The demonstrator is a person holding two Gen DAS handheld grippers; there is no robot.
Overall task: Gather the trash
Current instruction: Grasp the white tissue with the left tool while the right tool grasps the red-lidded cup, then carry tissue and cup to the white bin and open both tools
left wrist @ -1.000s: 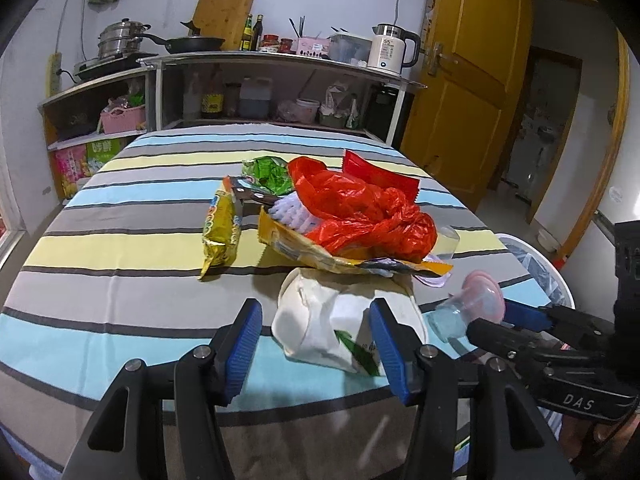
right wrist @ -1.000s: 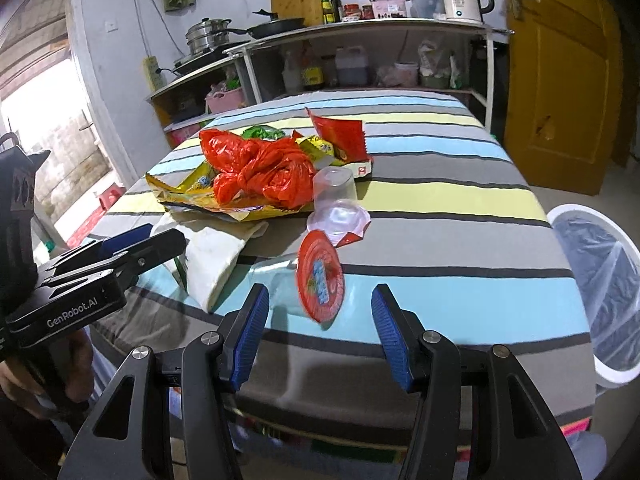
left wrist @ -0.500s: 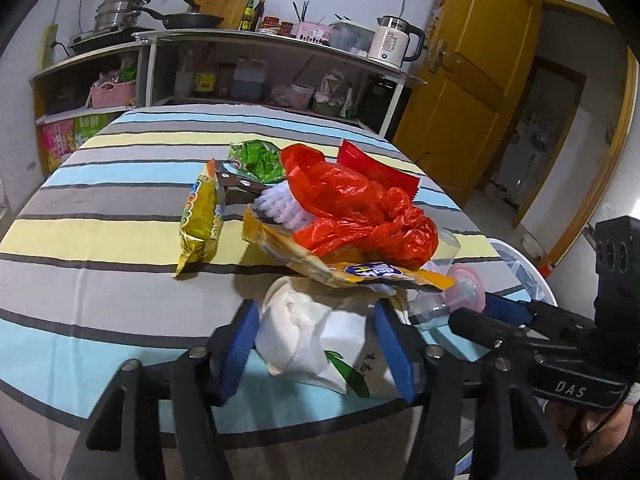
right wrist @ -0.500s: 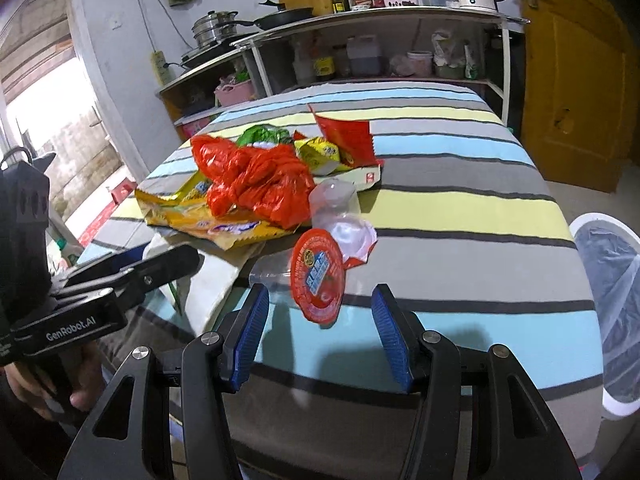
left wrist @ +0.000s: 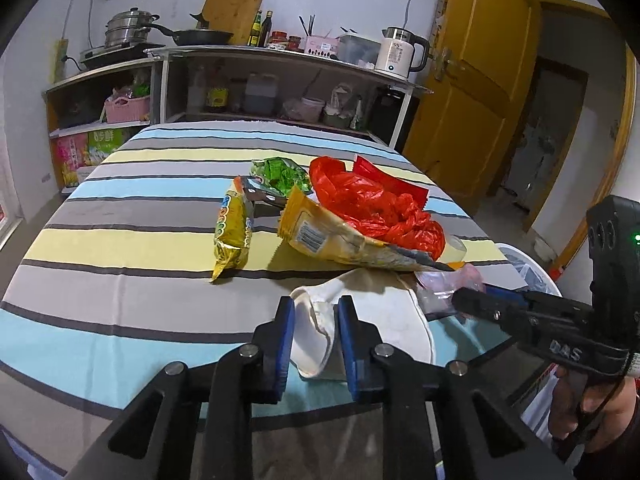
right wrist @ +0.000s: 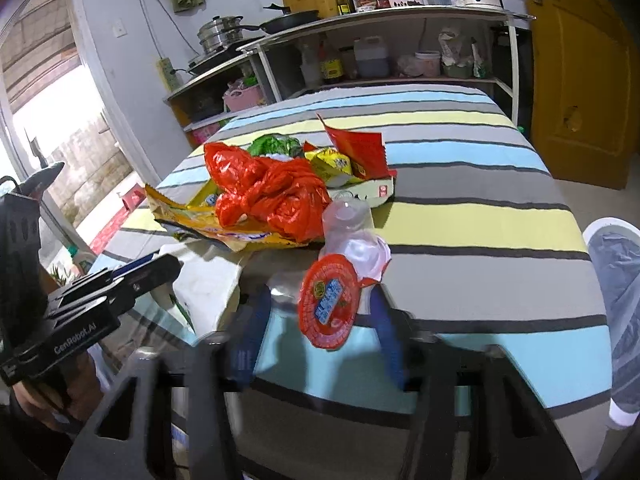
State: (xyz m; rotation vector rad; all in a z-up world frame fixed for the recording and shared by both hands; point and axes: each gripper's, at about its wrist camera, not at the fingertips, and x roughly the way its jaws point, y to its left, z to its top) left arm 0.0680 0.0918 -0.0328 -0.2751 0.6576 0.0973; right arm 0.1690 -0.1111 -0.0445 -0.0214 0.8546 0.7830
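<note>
A pile of trash lies on the striped table (left wrist: pixel 120 240): a red plastic bag (left wrist: pixel 372 204), a yellow snack bag (left wrist: pixel 234 232), an orange-yellow wrapper (left wrist: pixel 332 240), a green wrapper (left wrist: pixel 280 172) and a white paper bag (left wrist: pixel 384 320). My left gripper (left wrist: pixel 316 328) is shut on the near edge of the white paper bag. My right gripper (right wrist: pixel 320 316) has its blue fingers on either side of a clear plastic cup with a peeled red lid (right wrist: pixel 328 304), still open. A second clear cup (right wrist: pixel 348 216) stands just behind it.
A white bin with a clear liner (right wrist: pixel 616 280) stands on the floor right of the table; it also shows in the left wrist view (left wrist: pixel 528 272). Shelves with cookware and a kettle (left wrist: pixel 400 52) line the back wall. A yellow door (left wrist: pixel 480 80) is at the right.
My left gripper moved forward and closed on the white paper bag. My right gripper moved forward until its fingers flank the red-lidded cup, and they have narrowed.
</note>
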